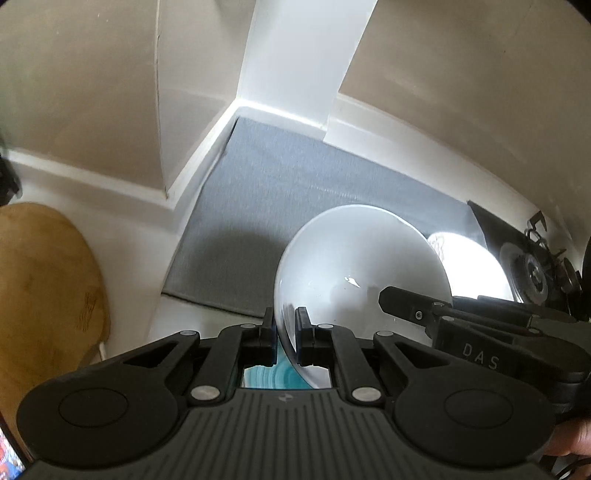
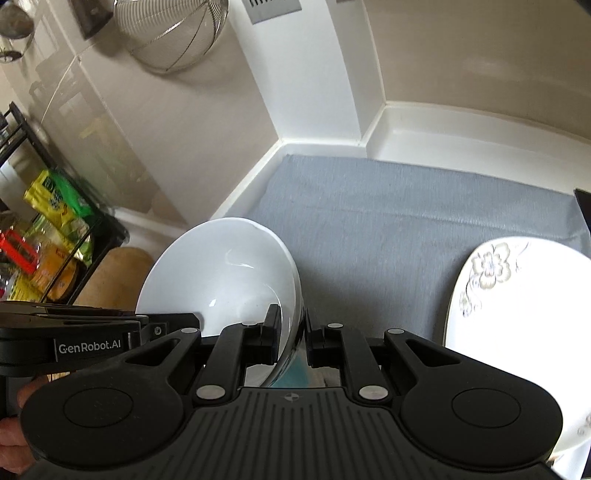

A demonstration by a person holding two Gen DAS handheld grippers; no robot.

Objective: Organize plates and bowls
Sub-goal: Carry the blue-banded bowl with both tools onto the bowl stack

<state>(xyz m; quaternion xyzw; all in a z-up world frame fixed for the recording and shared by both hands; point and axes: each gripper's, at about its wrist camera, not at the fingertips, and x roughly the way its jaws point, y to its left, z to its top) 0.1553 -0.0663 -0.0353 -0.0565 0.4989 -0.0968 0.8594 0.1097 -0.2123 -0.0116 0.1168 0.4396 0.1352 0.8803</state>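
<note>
Right wrist only: wire basket [image 2: 173,33], perhaps

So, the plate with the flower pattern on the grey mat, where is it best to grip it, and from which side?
Probably by its rim. The flower-patterned plate appears to lie flat on the grey mat, so only the thin edge offers a pinch. Come from the near side, where its rim faces the grippers. Both are now shut on the white bowl.

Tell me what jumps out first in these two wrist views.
The white bowl dominates both views, tilted above the grey mat, with the left gripper and right gripper each clamped on its rim. Right of it sits a flowered plate; a wooden board lies off to the left.
</note>
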